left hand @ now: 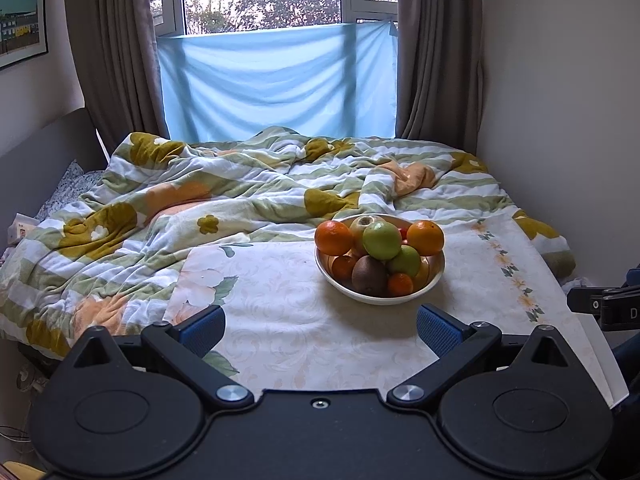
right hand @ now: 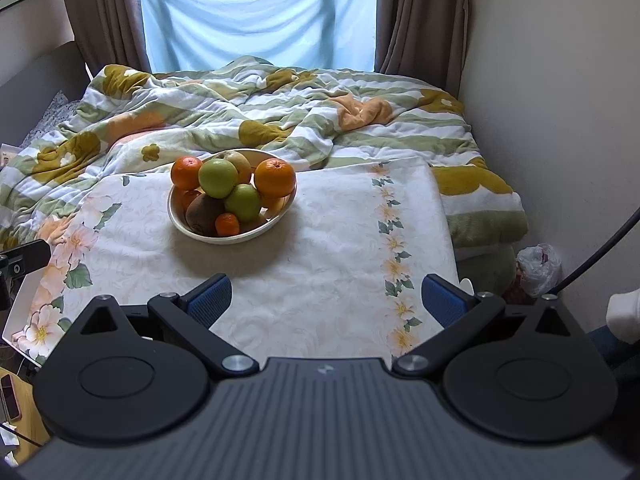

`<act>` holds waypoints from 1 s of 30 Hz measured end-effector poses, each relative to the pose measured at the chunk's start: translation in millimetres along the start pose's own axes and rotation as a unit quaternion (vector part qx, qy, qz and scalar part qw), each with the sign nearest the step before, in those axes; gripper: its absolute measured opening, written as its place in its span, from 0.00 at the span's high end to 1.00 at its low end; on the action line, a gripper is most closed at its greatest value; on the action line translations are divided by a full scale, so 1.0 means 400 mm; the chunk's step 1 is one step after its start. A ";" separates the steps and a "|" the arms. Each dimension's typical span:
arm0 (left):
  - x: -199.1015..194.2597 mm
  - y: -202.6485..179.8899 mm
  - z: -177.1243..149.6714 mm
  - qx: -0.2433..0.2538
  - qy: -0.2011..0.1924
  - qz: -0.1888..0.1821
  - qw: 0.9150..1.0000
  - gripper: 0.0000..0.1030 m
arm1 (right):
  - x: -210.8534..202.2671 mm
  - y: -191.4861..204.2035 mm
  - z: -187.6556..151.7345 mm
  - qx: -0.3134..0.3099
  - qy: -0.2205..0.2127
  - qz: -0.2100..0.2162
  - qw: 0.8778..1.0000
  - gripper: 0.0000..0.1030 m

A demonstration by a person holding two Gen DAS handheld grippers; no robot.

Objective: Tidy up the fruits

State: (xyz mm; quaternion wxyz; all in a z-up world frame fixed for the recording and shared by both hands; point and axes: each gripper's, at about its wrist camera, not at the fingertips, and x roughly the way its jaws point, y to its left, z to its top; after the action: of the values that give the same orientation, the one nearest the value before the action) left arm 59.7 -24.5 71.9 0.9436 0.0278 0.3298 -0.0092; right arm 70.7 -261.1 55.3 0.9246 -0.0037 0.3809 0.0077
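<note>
The bowl (left hand: 380,296) of fruit sits on the flowered tabletop (left hand: 280,320), ahead of both tools. From the left tool (left hand: 320,330) it lies ahead and slightly right; from the right tool (right hand: 326,300), ahead and left. Both tools are spread wide, holding nothing. Neither looks clearly nearer.

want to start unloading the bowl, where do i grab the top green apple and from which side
Grip the top green apple across its round middle, coming from above. It sits highest in the bowl, with oranges close on either side, so only its top is free.
</note>
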 end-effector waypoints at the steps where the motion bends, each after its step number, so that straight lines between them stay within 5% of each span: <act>1: 0.000 0.002 0.000 -0.001 0.001 0.000 1.000 0.00 | -0.001 -0.001 -0.001 0.000 0.000 0.000 1.000 0.00; 30: 0.000 0.013 0.007 -0.010 0.002 -0.002 1.000 0.00 | -0.002 0.006 0.001 0.000 0.000 0.000 1.000 0.00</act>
State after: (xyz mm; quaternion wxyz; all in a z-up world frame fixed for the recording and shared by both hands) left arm 61.6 -19.5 74.4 0.9431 0.0180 0.3319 -0.0082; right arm 70.5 -258.9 56.2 0.9246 -0.0037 0.3808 0.0079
